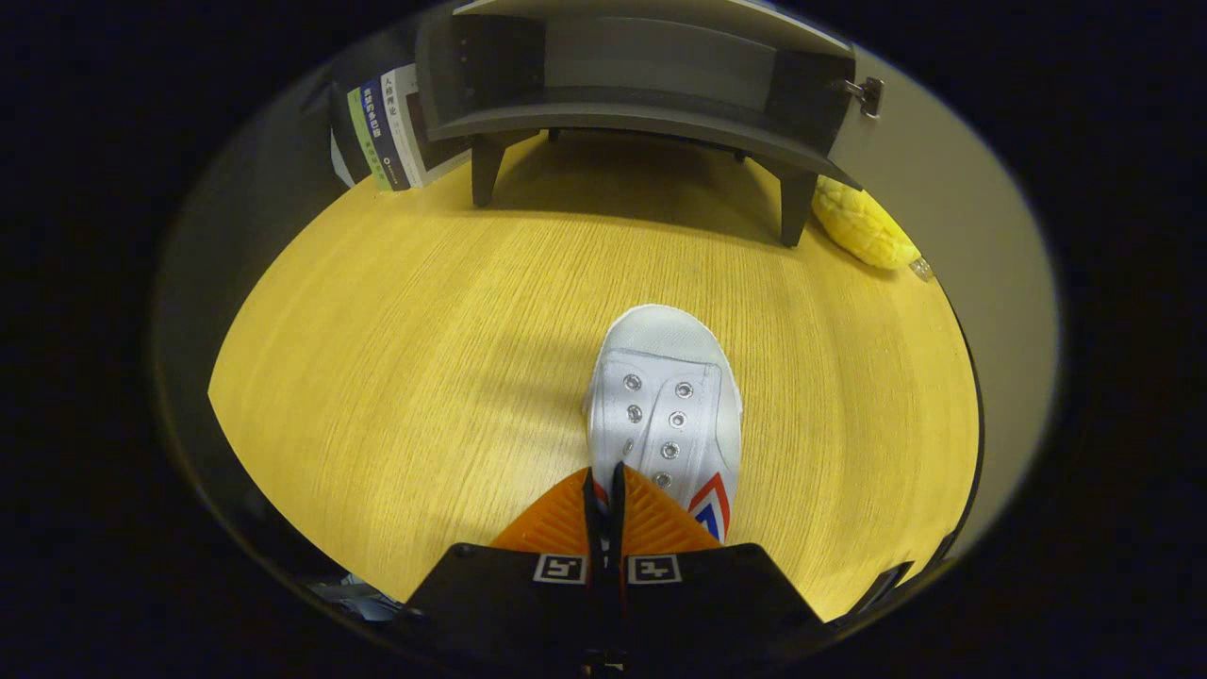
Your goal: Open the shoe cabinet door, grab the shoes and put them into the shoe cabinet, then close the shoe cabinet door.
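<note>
A white canvas shoe (665, 396) with metal eyelets and a red-and-blue chevron on its side points toe-first toward the cabinet. My gripper (604, 479) is shut on the shoe's rear edge, and the fingers (556, 519) stand pressed nearly together over a thin strip of it. The heel is hidden under the fingers. Beyond the shoe, at the far end of the wooden table (396, 358), stands the dark grey shoe cabinet (641, 104) on short legs. Its front is open and its inner shelf is bare. A metal hinge (868, 94) shows at its right side.
Several upright books (387, 132) lean beside the cabinet's left leg. A yellow bumpy object (863, 226) lies by its right leg. Bare tabletop stretches between the shoe and the cabinet.
</note>
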`<state>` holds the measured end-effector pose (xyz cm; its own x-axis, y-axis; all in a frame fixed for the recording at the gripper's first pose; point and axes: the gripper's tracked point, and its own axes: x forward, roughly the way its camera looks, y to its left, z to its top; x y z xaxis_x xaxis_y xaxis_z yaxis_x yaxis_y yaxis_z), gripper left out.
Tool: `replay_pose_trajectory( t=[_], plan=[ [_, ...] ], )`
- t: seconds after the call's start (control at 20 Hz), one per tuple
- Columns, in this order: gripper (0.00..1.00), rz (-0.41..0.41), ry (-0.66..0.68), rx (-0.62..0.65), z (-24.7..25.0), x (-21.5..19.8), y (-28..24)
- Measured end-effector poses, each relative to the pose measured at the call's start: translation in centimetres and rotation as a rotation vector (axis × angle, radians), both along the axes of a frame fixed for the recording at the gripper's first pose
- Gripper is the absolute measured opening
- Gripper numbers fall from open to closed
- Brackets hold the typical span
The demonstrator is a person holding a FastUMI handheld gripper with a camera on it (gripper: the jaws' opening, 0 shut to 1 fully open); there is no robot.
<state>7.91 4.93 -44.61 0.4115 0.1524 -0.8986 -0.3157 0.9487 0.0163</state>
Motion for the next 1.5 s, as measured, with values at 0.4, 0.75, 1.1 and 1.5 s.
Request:
replay_pose_trajectory(
  t=[0.4, 0.75, 1.1, 1.5],
  plan=[
    [0.01, -0.069, -0.083, 0.015, 3.9, 1.3, -1.4],
    [0.02, -0.103, -0.263, 0.063, 13.9, 3.9, -1.3],
    [0.02, -0.126, -0.467, 0.133, 25.9, 7.2, -0.3],
    [0.01, -0.125, -0.636, 0.124, 35.2, 14.9, 0.7]
  ],
)
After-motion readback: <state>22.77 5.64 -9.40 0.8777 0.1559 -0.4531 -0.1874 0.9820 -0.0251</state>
